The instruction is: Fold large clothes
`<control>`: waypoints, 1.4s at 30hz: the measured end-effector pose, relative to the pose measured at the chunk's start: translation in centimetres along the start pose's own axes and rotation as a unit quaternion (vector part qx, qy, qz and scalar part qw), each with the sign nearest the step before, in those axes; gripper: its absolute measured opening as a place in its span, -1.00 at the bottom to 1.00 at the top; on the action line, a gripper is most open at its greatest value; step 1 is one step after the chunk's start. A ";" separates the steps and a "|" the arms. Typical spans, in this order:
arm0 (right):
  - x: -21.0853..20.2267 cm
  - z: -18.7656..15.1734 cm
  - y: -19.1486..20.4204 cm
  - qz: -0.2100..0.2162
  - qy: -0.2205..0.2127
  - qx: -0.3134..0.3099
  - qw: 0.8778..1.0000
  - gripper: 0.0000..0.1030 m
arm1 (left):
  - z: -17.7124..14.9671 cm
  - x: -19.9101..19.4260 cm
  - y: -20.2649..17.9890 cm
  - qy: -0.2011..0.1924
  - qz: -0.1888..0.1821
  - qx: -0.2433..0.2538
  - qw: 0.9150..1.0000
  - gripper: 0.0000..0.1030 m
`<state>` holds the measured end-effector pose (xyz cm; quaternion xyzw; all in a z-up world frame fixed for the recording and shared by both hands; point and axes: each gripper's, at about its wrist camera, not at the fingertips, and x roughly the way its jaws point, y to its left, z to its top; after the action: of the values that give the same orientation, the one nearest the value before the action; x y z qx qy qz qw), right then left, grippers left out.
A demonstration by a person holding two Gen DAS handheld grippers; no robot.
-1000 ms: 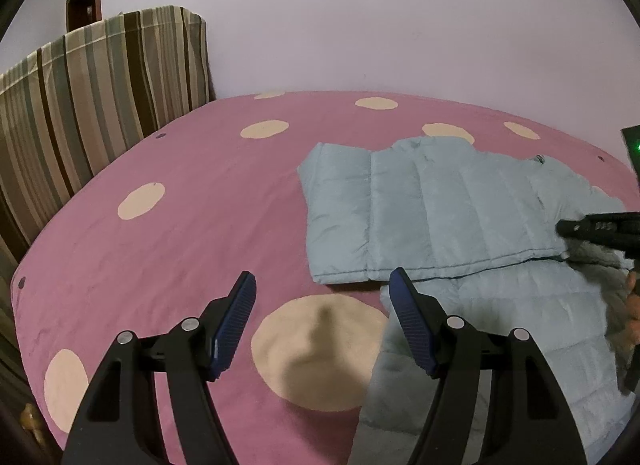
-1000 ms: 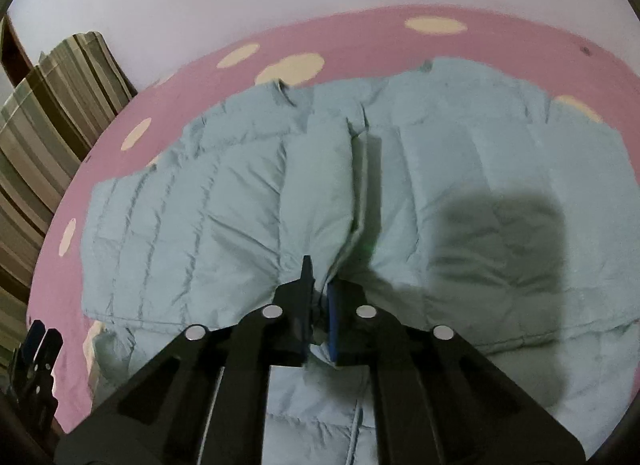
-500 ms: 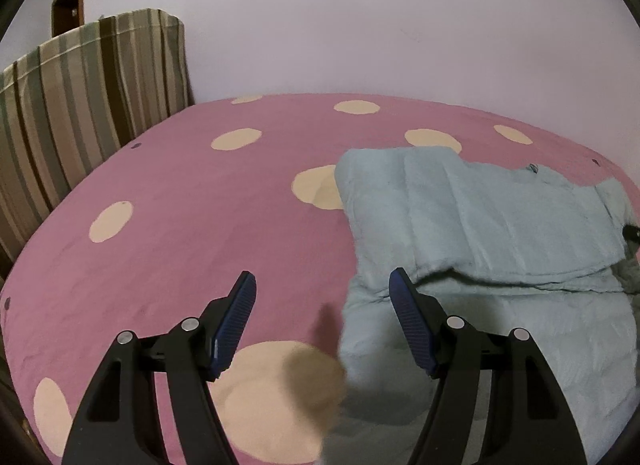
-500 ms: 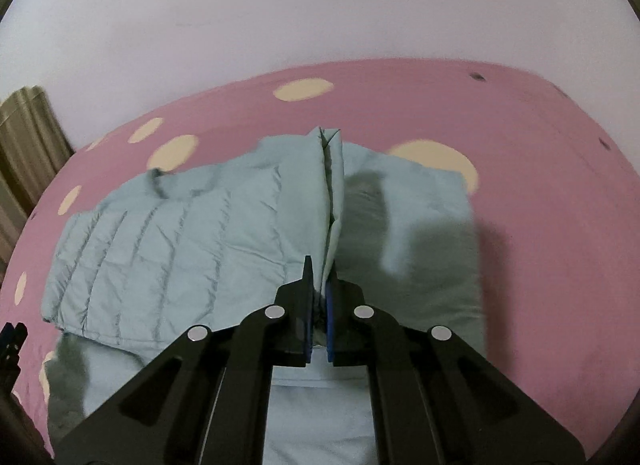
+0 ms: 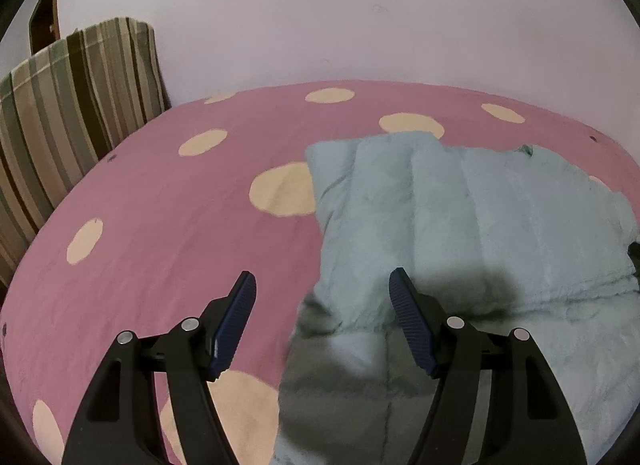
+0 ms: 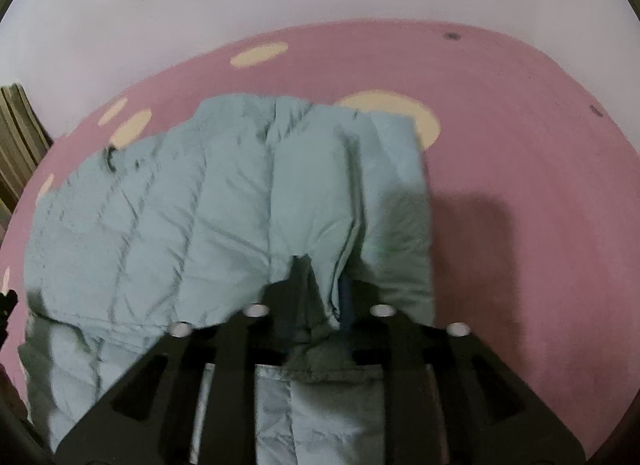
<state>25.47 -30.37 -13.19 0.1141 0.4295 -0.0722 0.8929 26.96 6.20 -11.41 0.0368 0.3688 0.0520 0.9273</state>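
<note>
One striped cushion (image 5: 76, 113) stands upright at the left edge of the bed (image 5: 168, 225), against the pale wall (image 5: 320, 13). A brown door frame (image 5: 42, 17) shows above it in the far left corner. The bed wears one pink cover with cream dots; nine or so dots show in the left wrist view, some partly hidden.

The left gripper (image 5: 322, 297) hangs above the near edge of the bed with its two blue-padded fingers (image 5: 236, 321) wide apart and nothing between them. Its left finger is over bare pink cover, its right finger over the jacket's left edge.

One pale blue quilted jacket (image 5: 460, 233) lies on the right half of the bed, reaching from the near edge toward the far one. Its upper layer is folded over the lower, and a folded panel covers part of one cream dot.

The right gripper (image 6: 318, 301) is at the jacket's near right side. Its jaws are opening, and a fold of the jacket fabric still stands between the two fingers; the picture is blurred there, so the pads seem to be just off the cloth rather than pressing it. To the right of the jacket is bare pink cover with a dark shadow (image 6: 472, 233) on it.
</note>
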 end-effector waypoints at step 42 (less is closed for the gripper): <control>6.5 3.9 10.6 0.032 0.036 -0.107 0.993 -0.35 | 6.1 9.0 -6.8 0.061 -0.006 0.058 0.996 0.35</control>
<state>34.80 -21.35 -14.39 0.0345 0.4624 0.0068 0.8860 38.14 0.37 -13.79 0.0849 0.4272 0.0276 0.8997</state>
